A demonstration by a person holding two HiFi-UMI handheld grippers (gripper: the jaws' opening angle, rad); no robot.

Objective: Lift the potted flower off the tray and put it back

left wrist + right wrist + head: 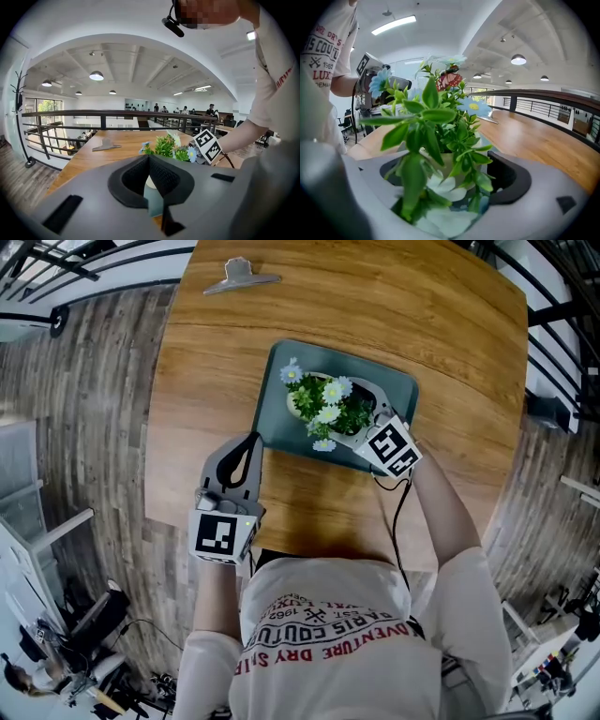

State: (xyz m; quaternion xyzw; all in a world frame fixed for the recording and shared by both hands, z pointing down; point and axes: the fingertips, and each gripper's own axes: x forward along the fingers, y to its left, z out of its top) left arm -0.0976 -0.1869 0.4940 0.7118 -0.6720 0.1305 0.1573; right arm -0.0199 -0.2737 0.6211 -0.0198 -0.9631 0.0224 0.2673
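Here, the white-potted plant with green leaves and pale blue flowers (328, 409) stands on the teal rectangular tray (277, 423). The right gripper (454, 180) has its jaws spread either side of the pot, and leaves screen any contact. The left gripper (149, 161), jaws together and empty, sits beside the tray's near corner. A grey metal clip (241, 277) lies well apart on the round wooden table (375, 306).

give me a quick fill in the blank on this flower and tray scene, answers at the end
1. The flower is over the teal ____.
2. The open jaws round its pot are those of the ____.
3. The left gripper, jaws shut, holds ____.
4. The metal clip lies on the wooden ____, off the tray.

Missing words: tray; right gripper; nothing; table.
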